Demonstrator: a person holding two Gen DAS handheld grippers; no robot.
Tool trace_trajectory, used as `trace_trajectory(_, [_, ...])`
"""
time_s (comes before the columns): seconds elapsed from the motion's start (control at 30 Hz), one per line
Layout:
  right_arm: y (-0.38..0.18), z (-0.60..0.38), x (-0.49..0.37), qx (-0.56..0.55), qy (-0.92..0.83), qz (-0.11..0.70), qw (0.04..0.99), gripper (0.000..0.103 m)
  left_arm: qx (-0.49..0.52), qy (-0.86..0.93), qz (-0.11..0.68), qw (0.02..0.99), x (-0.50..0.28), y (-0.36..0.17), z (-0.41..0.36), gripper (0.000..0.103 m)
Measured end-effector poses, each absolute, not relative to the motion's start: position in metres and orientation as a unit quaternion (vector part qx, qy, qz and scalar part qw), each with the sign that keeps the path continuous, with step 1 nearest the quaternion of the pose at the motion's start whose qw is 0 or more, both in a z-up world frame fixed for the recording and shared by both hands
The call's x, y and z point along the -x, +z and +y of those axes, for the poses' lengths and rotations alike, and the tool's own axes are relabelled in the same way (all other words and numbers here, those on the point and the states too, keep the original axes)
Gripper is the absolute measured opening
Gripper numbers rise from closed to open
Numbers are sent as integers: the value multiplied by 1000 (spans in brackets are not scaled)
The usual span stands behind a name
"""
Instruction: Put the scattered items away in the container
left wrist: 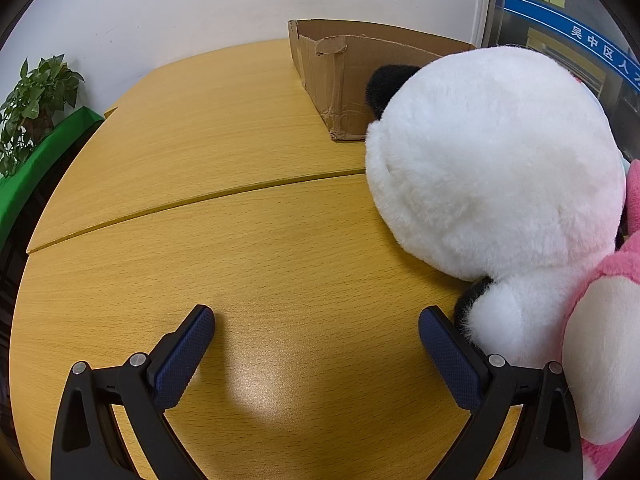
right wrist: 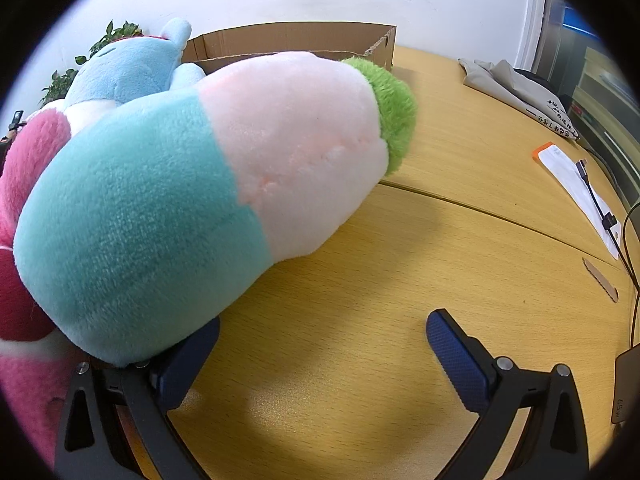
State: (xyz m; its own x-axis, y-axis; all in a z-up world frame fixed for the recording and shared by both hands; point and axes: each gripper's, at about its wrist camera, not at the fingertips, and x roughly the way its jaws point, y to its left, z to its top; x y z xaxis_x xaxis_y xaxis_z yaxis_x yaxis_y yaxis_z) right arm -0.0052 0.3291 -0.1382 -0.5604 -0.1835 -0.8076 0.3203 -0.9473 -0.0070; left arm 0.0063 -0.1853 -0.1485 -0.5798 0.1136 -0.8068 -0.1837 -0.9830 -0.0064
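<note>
Plush toys wait on the desk (left wrist: pixel 256 240), box beyond.
Both hand-held grippers, left (left wrist: pixel 316 322) and right (right wrist: pixel 324 328), spread empty; panda (left wrist: pixel 492 160) at two o'clock, cardboard box (left wrist: pixel 340 80) at twelve.

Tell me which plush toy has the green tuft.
The teal-and-pale-pink plush, lying beside the right hand-held gripper. The panda, blue plush and pink plush show no green.

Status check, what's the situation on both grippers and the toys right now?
Left gripper open, empty. Right gripper open, empty. Panda plush and teal-pink plush on table, outside cardboard box.
</note>
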Motion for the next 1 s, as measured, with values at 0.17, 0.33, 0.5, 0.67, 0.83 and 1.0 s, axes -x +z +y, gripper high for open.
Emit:
trace_trajectory(0.17, [-138,329,5,-446,-880,77,143,103,451,888,39,84,-7,-148,-185,103])
trace_trajectory(0.33, [-138,329,5,-446,-880,77,143,103,451,888,39,84,-6,-148,-185,103])
trace_trajectory(0.5, [-138,329,5,-446,-880,77,143,103,451,888,38,83,-7,-148,-186,103])
trace_trajectory(0.67, [-138,329,5,-446,-880,77,143,103,451,888,39,84,-8,-148,-186,103])
trace_trajectory(0.83, [-138,331,2,-446,-880,78,144,103,466,883,29,57,-15,-146,-187,103])
trace_trajectory(1.0, [-133,353,-35,-440,-887,69,121,103,424,905,30,-21,-67,-122,-187,102])
